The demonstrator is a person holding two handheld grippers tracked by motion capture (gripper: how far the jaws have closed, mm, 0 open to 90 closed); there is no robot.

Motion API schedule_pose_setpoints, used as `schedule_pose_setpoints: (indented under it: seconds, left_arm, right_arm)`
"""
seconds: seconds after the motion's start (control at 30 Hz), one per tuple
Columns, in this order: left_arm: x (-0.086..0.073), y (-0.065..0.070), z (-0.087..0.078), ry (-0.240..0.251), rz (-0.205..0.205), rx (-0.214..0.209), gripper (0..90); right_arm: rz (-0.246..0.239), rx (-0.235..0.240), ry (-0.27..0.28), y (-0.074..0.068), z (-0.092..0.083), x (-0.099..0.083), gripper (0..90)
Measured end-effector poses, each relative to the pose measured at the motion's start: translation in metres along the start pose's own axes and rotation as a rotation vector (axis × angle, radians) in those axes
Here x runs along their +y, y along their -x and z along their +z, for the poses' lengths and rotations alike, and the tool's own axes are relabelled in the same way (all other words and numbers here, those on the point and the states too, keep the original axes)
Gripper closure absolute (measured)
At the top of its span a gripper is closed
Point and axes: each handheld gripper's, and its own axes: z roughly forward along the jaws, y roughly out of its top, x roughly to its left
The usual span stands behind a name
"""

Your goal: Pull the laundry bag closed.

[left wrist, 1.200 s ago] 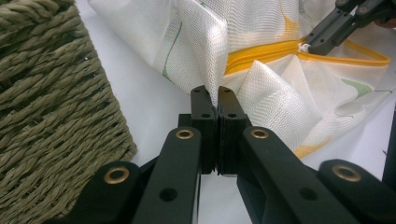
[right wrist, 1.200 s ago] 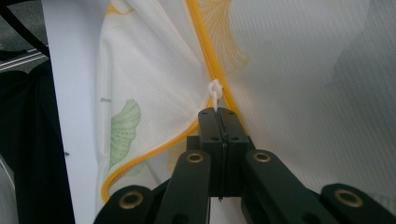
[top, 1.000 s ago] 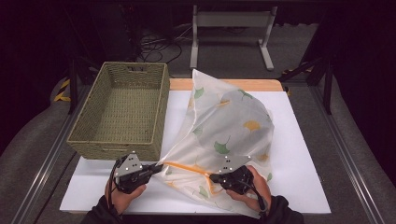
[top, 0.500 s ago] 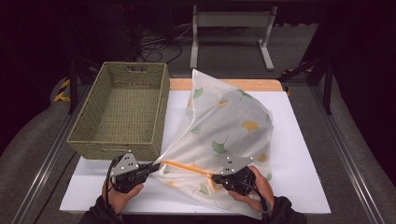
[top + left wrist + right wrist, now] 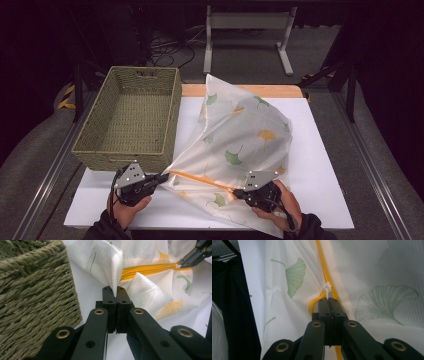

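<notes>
On the white worktop [image 5: 320,165], my left gripper [image 5: 116,293] pinches the bag [image 5: 240,145] corner. My right gripper [image 5: 328,300] pinches the zip pull [image 5: 327,288]. Tugging harder could slip the pull free.

Dark room – grey carpet floor [image 5: 320,55], white metal stand [image 5: 247,22] at the back, cables [image 5: 165,47] on the floor, black-yellow hazard tape [image 5: 65,97] at left.

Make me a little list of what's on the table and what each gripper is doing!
bag: white mesh laundry bag with ginkgo leaf prints, puffed up on the white table
zipper: yellow, stretched between the grippers
left gripper: shut on the bag's corner fabric
right gripper: shut on the white zipper pull
basket: woven, empty, left of the bag
</notes>
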Motion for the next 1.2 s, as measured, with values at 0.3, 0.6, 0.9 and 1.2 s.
schedule_pose_setpoints:
  seconds: [0.3,0.6,0.9,1.2]
  left_arm:
    - [-0.003,-0.002,-0.005,0.0,-0.019,0.016,88.3]
    - [-0.009,-0.007,-0.01,-0.007,-0.036,0.04,88.4]
    - [-0.017,-0.016,-0.018,-0.021,-0.055,0.082,88.4]
    - [-0.025,-0.024,-0.028,-0.021,-0.067,0.145,88.5]
  right_arm:
    - [0.003,-0.005,-0.01,0.0,-0.015,-0.013,90.0]
    - [0.035,-0.015,-0.027,0.002,-0.031,-0.032,90.0]
    - [0.07,-0.015,-0.024,0.005,-0.044,-0.048,90.0]
    - [0.066,0.019,-0.038,0.0,-0.052,-0.059,90.0]
